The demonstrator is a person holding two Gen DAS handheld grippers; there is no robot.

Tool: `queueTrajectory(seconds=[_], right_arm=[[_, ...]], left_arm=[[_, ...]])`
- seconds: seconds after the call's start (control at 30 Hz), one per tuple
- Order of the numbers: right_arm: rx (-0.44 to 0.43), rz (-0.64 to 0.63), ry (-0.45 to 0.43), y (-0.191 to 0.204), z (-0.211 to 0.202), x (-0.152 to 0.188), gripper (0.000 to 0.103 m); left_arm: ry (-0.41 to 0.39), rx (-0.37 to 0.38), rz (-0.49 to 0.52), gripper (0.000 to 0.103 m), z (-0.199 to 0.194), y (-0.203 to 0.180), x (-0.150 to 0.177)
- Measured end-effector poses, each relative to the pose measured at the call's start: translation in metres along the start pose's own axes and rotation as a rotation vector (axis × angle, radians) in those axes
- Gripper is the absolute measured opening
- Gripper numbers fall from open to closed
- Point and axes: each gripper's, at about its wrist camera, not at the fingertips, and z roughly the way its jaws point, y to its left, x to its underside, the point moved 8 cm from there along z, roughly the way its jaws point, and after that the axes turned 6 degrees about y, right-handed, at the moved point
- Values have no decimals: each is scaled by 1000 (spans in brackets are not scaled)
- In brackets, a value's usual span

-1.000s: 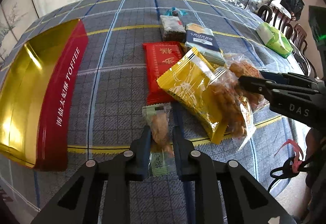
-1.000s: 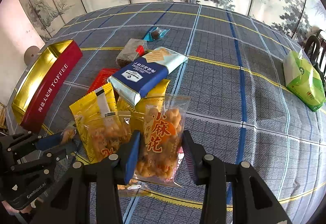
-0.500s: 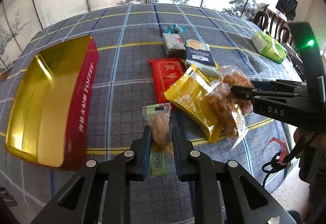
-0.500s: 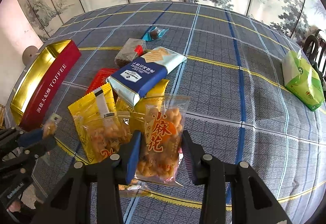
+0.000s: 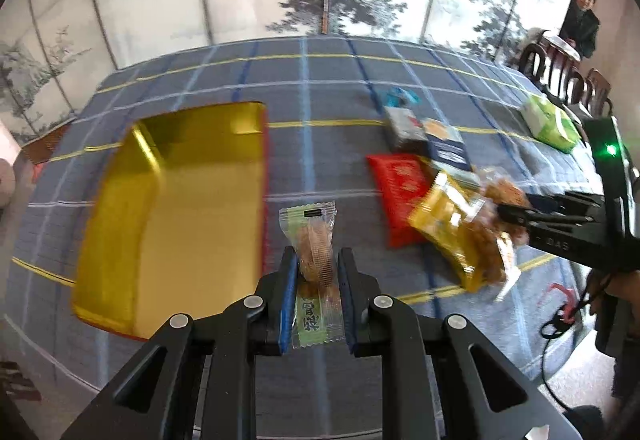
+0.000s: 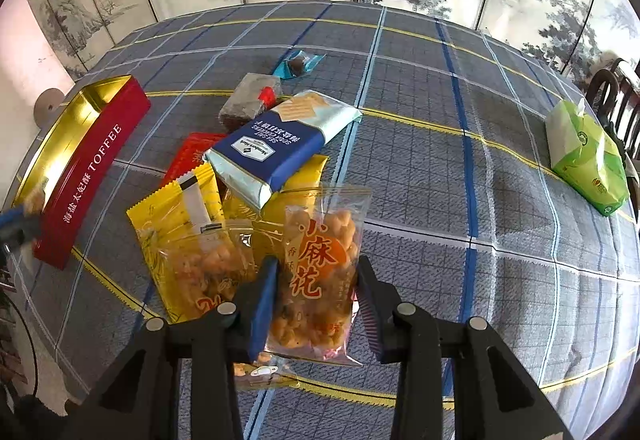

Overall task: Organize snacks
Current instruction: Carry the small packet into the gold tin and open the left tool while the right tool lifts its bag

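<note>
My left gripper (image 5: 317, 260) is shut on a small green-wrapped biscuit packet (image 5: 314, 240) and holds it in the air beside the right rim of the gold-lined red toffee tin (image 5: 176, 208). My right gripper (image 6: 316, 280) is closed on a clear bag of fried twists (image 6: 320, 264) with orange characters, at the near edge of the snack pile. The tin also shows at the far left of the right wrist view (image 6: 92, 168). The right gripper appears in the left wrist view (image 5: 516, 216) at the pile.
The pile holds a yellow packet (image 6: 180, 208), a blue cracker pack (image 6: 280, 144), a red packet (image 6: 188, 156), a grey bar (image 6: 248, 100) and a blue-wrapped candy (image 6: 298, 64). A green tissue pack (image 6: 588, 160) lies at the far right. Chairs and a person (image 5: 582, 24) stand beyond the table.
My left gripper has lifted the biscuit packet off the cloth and swung left toward the toffee tin. The right gripper stays on the fried-twist bag, barely moved.
</note>
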Motion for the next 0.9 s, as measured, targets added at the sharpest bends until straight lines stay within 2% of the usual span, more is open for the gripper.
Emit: queueTrajectory(seconds=[0.23,0.47,0.9], right_arm=[[27,17,-1,1,0,-1,38],[55,47,-7,-2,-4,-3,38],[77,47,-58,10,-28,-18,38]], left_arm=[[-5,-74,-57,17,3,59,-7],[38,-131,-69,17,21,104,-1],[93,-148,-61,17,45,130,12]])
